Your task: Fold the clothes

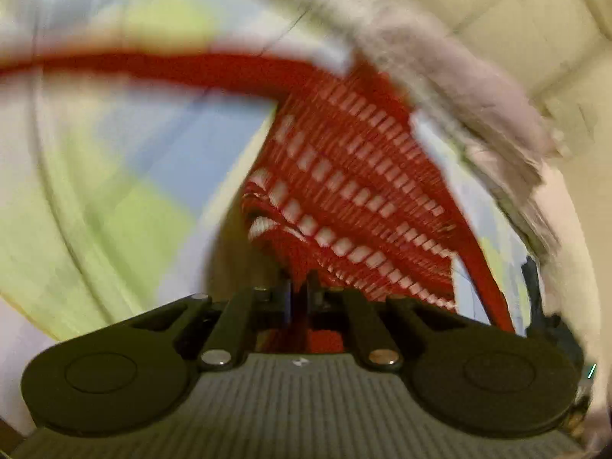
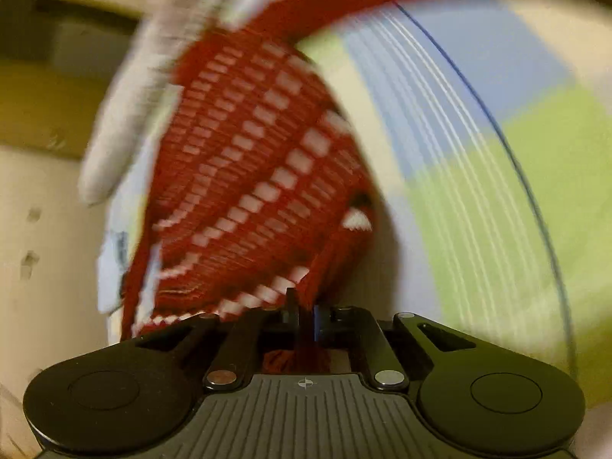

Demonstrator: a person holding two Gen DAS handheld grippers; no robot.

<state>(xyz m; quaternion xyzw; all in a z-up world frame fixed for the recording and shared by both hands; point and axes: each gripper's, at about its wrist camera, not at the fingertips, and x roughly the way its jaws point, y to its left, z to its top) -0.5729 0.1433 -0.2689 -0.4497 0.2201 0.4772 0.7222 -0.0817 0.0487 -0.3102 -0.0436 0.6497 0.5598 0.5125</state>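
- The left gripper (image 1: 300, 287) has its fingers clenched on a bunched edge of the red-and-white checked garment (image 1: 355, 176); red cloth shows squeezed between them and spilling out behind.
- The right gripper (image 2: 304, 304) is likewise clenched on another bunch of the same garment (image 2: 264, 160), with a tuft of red fabric pinched between its fingers.
- From each pair of fingers the garment stretches forward and away, its checked panel spreading ahead and a solid red band (image 1: 160, 63) running off to the far side.
- The step in hand looks like carrying a gripped edge across for a fold: both views are heavily smeared, which fits a fast sweep, though how far the fold has gone cannot be told.
- The next move likely calls for laying the held edge down flat and aligned on the rest of the garment before letting go, keeping the two holds level so the cloth does not twist.
- Beneath and beyond the fingers lies a bed sheet (image 1: 99, 199) in pale green, blue and white blocks.
- A pale grey-white piece of cloth (image 2: 126, 114) lies past the garment's far edge, touching or overlapping it; it could get caught in the fold.
- A cream surface fills the outer margins; too blurred to identify.
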